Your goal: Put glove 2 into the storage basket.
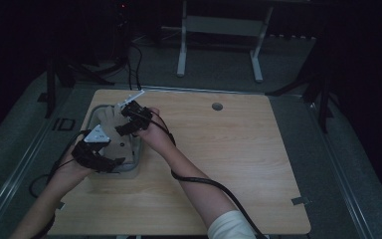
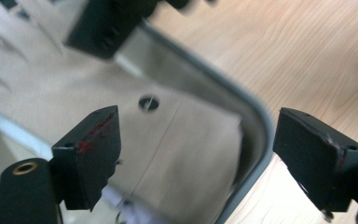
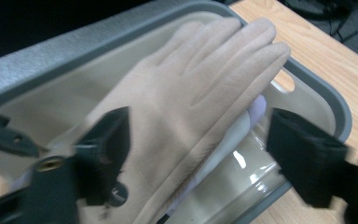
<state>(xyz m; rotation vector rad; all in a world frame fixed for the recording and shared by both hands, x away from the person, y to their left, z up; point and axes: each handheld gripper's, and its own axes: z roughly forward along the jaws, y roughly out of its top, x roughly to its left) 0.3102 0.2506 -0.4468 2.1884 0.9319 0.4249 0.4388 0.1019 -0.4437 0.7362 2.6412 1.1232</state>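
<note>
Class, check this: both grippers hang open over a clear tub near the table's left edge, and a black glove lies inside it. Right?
Not quite. The glove is beige, not black, as the right gripper view shows. The rest holds: left gripper and right gripper open over the tub.

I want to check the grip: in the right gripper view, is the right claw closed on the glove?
No, the right claw is wide open, with the beige glove lying between its jaws in the bin.

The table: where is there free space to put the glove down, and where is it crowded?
The table is bare right of the bin, out to its right edge, past the small round hole; the near edge has a free strip too. It is crowded at the far left: the bin holds the glove, and the left gripper and right gripper work there.
</note>
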